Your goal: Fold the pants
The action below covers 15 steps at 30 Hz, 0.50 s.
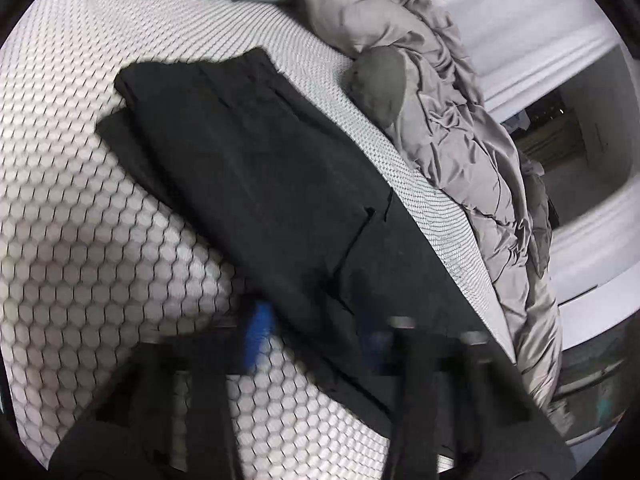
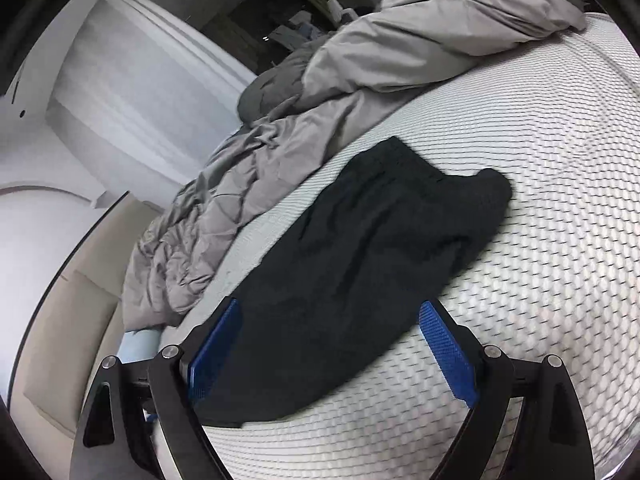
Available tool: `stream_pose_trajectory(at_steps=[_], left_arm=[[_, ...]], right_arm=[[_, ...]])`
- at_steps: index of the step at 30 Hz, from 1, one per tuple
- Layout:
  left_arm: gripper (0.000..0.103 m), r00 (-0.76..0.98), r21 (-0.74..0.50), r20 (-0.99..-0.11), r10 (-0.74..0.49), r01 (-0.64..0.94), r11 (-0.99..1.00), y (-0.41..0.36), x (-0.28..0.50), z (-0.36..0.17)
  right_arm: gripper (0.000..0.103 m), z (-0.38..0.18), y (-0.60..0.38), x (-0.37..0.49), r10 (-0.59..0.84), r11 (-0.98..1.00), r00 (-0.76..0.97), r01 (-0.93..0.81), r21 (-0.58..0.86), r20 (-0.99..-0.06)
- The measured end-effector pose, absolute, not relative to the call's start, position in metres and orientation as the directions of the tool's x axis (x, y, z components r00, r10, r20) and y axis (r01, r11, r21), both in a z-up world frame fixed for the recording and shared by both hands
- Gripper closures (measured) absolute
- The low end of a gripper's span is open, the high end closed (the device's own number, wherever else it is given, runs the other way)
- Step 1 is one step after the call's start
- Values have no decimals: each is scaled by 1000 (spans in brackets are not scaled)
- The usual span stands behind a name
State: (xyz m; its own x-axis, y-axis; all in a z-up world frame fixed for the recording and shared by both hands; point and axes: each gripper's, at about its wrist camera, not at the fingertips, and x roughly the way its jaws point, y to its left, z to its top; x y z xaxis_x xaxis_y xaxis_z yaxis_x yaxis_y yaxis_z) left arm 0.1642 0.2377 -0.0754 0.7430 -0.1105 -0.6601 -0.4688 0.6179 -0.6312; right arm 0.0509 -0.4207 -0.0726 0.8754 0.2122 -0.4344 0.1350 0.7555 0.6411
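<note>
On the honeycomb mattress (image 2: 540, 160), black pants (image 2: 360, 248) show no readable label.

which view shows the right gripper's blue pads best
The right wrist view: the right gripper fills its lower edge, both blue pads sharp, standing wide apart over the near end of the black pants. The left wrist view shows nothing of it, only the left gripper's own blurred fingers.

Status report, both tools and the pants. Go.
Left tool blurred, over pants edge, grip unconfirmed. Right tool open, straddling pants end, not clamped. Pants flat on mattress. Grey duvet bunched alongside, clear of pants.
</note>
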Motion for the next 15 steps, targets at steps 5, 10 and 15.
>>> stream_pose_trajectory(at_steps=[5, 10, 15], left_arm=[[101, 815, -682, -569, -111, -392, 617, 269, 159, -51], [101, 782, -662, -619, -79, -464, 588, 288, 166, -67], [101, 761, -647, -645, -74, -492, 583, 295, 170, -80]], right_arm=[[11, -98, -452, 56, 221, 652, 854, 230, 722, -471], [11, -104, -458, 75, 210, 606, 863, 253, 755, -458], [48, -125, -461, 109, 227, 523, 870, 270, 809, -438]])
